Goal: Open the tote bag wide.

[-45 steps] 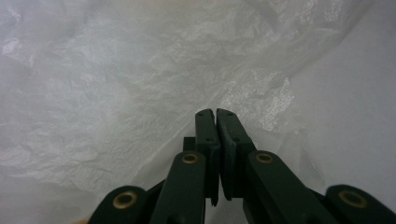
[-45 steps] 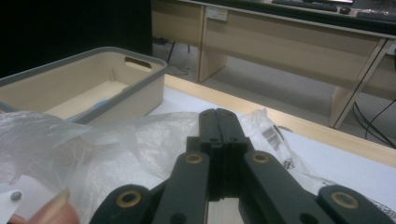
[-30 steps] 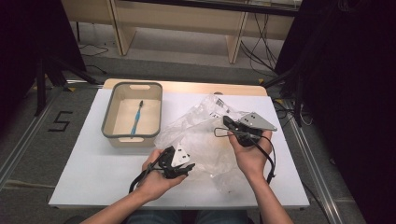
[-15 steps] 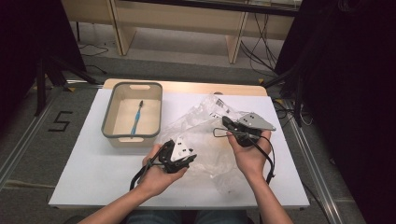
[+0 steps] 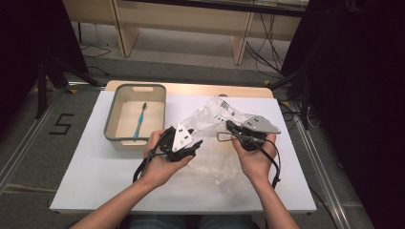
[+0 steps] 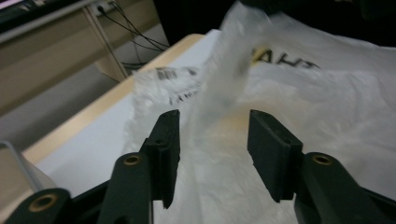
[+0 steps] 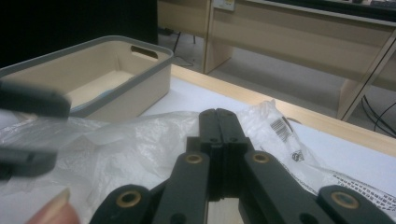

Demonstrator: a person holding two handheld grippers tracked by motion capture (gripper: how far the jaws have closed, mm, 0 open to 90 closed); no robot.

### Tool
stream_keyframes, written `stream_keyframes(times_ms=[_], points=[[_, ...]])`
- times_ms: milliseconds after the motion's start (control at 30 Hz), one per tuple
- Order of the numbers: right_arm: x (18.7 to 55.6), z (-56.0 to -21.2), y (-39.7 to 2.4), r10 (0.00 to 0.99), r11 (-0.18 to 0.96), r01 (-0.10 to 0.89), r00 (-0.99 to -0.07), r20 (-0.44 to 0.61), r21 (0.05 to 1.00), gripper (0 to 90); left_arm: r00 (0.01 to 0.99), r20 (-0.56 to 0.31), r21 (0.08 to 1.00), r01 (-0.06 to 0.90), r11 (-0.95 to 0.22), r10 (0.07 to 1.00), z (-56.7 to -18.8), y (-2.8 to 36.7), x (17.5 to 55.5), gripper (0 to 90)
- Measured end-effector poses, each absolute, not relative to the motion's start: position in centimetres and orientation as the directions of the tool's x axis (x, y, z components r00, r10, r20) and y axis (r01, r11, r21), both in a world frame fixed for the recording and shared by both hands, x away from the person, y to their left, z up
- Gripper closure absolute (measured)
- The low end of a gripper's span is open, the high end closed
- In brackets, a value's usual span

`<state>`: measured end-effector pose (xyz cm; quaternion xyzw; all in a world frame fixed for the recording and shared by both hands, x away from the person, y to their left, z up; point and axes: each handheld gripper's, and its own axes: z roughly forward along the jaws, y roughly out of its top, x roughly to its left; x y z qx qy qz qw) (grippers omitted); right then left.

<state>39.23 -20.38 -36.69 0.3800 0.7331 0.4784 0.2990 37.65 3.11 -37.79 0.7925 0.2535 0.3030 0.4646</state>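
Plastic bag — left gripper jaws just opened round a fold, right gripper jaws shut.

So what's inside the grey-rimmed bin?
A blue toothbrush lies on the floor of the bin, seen from the high view. The near wall hides the front strip of the floor.

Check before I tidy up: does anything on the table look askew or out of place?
The clear plastic bag lies crumpled across the white table; the blue toothbrush sits neatly inside the tray.
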Motion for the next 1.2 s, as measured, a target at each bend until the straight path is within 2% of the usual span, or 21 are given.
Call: stream_keyframes(times_ms=[100, 233, 367, 433, 533, 633, 733, 933, 1000, 1033, 1133, 1200], points=[[39.3, -36.8, -20.3, 0.841, 0.254, 0.274, -0.537, -0.072, 0.928, 90.0, 0.705, 0.248, 0.853, 0.167, -0.495, 0.664, -37.8, 2.4, 39.4, 46.0], [39.2, -36.7, -20.2, 0.836, 0.257, 0.273, -0.545, -0.071, 0.927, 90.0, 0.756, 0.232, 0.795, 0.215, -0.568, 0.612, -38.9, 1.5, 41.5, 49.5], [39.2, -36.7, -20.2, 0.831, 0.26, 0.276, -0.552, -0.069, 0.926, 90.0, 0.767, 0.266, 0.776, 0.189, -0.602, 0.584, -39.3, 0.7, 42.5, 64.7], [39.2, -36.7, -20.1, 0.828, 0.262, 0.277, -0.557, -0.067, 0.924, 90.0, 0.756, 0.267, 0.791, 0.182, -0.585, 0.597, -39.1, 0.7, 42.8, 75.6], [39.1, -36.7, -20.1, 0.816, 0.275, 0.291, -0.575, -0.062, 0.917, 90.0, 0.734, 0.285, 0.808, 0.161, -0.566, 0.616, -38.5, 0.9, 43.0, 87.2], [39.0, -36.8, -19.8, 0.798, 0.303, 0.311, -0.6, -0.061, 0.901, 89.0, 0.714, 0.306, 0.828, 0.127, -0.547, 0.629, -37.9, 1.2, 43.1, 89.2], [39.0, -36.9, -19.5, 0.769, 0.353, 0.32, -0.634, -0.078, 0.879, 78.5, 0.702, 0.315, 0.844, 0.1, -0.526, 0.639, -37.5, 1.3, 43.1, 89.3], [39.0, -37.0, -18.0, 0.724, 0.471, 0.294, -0.668, -0.174, 0.831, 30.2, 0.694, 0.337, 0.853, 0.062, -0.519, 0.637, -37.1, 1.5, 43.0, 89.3], [39.1, -37.2, -17.5, 0.721, 0.496, 0.278, -0.66, -0.211, 0.823, 20.1, 0.694, 0.336, 0.857, 0.055, -0.513, 0.637, -37.1, 1.5, 42.9, 89.3], [39.2, -37.4, -17.3, 0.72, 0.509, 0.279, -0.657, -0.225, 0.814, 17.0, 0.694, 0.334, 0.859, 0.055, -0.51, 0.638, -37.1, 1.5, 42.9, 89.3], [39.7, -38.5, -17.1, 0.712, 0.559, 0.295, -0.65, -0.266, 0.775, 16.0, 0.691, 0.336, 0.86, 0.052, -0.508, 0.64, -37.0, 1.6, 42.8, 89.3], [39.9, -39.1, -17.1, 0.711, 0.577, 0.311, -0.646, -0.277, 0.756, 20.3, 0.693, 0.338, 0.858, 0.052, -0.512, 0.637, -36.9, 1.7, 42.8, 89.3]])
